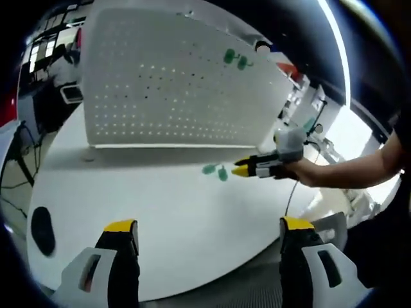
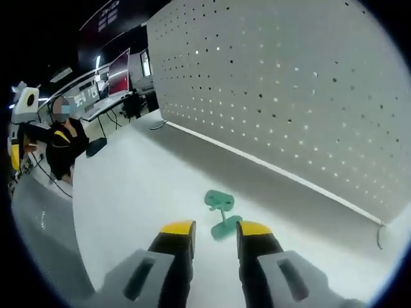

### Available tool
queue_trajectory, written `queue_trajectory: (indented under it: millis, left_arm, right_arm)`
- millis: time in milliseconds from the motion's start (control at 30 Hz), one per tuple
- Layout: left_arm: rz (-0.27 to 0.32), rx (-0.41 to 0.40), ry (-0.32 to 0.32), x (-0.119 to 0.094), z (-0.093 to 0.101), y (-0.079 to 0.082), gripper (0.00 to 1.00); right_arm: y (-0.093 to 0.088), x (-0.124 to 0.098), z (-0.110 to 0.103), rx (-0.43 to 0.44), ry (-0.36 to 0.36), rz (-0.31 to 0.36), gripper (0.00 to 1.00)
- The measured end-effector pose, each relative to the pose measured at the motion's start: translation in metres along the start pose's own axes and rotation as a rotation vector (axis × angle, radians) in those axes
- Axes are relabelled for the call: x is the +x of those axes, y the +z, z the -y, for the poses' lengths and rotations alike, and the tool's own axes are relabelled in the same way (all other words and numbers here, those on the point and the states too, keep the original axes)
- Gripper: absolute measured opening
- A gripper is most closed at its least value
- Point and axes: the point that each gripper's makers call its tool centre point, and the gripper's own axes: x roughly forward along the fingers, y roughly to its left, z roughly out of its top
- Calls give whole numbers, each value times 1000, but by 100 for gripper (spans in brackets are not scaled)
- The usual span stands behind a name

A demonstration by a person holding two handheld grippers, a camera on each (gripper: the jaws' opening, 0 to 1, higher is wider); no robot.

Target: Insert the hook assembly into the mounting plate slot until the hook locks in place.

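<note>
there, green hook (image 2: 220, 215) flat on table (image 2: 128, 192), pointing toward right gripper (image 2: 216, 230)

- Left gripper view: my left tongs (image 1: 207, 232) sit back over the near edge of the white worktop (image 1: 160, 212), facing the upright perforated panel (image 1: 173, 77) from well apart; my right tongs (image 1: 239, 168) enter from the right.
- Right gripper view: low over the worktop (image 2: 135, 186), close, looking along the panel (image 2: 289, 83) at a slant.
- Shared: panel, worktop, green hook piece (image 1: 216, 171) (image 2: 220, 212).
</note>
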Motion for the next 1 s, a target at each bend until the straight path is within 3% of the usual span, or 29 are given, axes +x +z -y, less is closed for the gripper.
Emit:
queue_trajectory:
  millis: [233,533,1000]
  left_arm:
    - [-14,-15,6,5,-4,-2,91]
    - [-22,-22,3,12,-5,2,89]
    - [-31,-24,8,12,-5,1,86]
  right_arm:
    - [4,18,9,-24,8,-21,20]
    - [7,37,0,-23,70,-40,15]
    - [0,40,-2,54,106,-67,4]
